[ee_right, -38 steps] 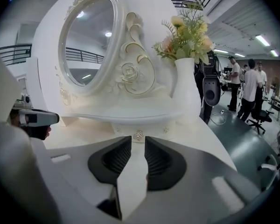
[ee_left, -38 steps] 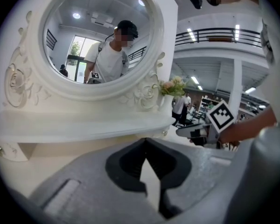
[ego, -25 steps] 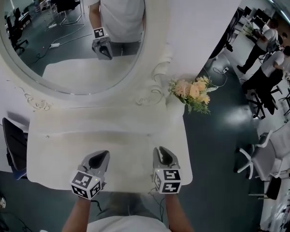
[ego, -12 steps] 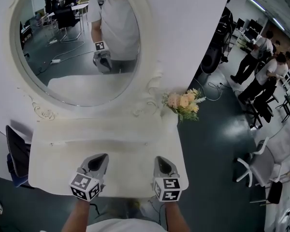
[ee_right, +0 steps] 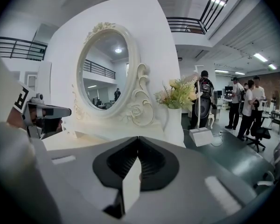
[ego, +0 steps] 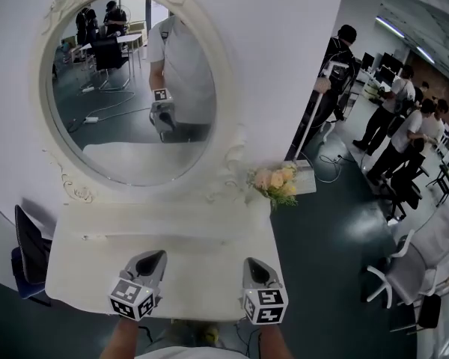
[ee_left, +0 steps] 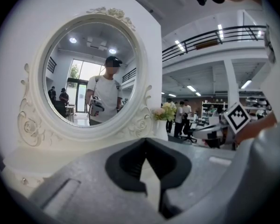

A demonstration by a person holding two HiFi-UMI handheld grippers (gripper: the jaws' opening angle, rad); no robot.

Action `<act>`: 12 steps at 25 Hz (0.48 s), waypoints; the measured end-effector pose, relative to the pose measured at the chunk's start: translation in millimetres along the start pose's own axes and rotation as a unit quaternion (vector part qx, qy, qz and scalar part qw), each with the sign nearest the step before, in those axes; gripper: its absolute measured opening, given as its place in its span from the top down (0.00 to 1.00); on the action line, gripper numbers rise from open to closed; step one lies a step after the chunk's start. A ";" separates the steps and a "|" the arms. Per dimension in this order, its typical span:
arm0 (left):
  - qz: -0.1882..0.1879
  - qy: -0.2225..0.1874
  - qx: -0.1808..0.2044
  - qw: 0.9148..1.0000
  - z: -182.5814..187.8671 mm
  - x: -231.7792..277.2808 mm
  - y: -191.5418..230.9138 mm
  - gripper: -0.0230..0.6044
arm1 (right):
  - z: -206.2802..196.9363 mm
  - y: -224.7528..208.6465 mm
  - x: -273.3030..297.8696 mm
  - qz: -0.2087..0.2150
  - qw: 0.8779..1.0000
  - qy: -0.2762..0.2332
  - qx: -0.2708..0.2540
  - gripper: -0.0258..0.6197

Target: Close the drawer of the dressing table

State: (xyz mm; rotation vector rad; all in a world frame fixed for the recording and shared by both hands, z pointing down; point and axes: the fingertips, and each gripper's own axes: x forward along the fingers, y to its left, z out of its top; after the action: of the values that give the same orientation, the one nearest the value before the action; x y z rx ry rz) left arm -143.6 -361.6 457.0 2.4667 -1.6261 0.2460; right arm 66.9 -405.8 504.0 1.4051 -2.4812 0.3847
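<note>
Your left gripper (ego: 154, 257) and right gripper (ego: 254, 263) are clenched on nothing, lower centre, above the front edge of the dressing table (ego: 202, 275). The drawer lies hidden beneath (expect a rigid, easy-sliding box); press squarely on its front panel.

Bright, even indoor light from ceiling strips (ee_right: 259, 57); white dressing table (ego: 97, 268) nearly washed out, shadows faint. Both gripper views: heavy fisheye, black corners, near foreground blurred. Mirror (ee_left: 91, 78) reflects bright window glare.
</note>
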 end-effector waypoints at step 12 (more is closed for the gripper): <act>0.016 -0.023 0.019 0.999 19.7 -21.6 1.6 0.97 | 25.9 -0.1 -22.1 0.007 0.999 -0.031 -0.005 0.96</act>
State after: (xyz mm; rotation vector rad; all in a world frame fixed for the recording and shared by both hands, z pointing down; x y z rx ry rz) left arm -152.7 -347.6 432.9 2.4943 -1.6947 0.2275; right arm 75.5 -397.6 472.2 1.4164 -2.5402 0.3370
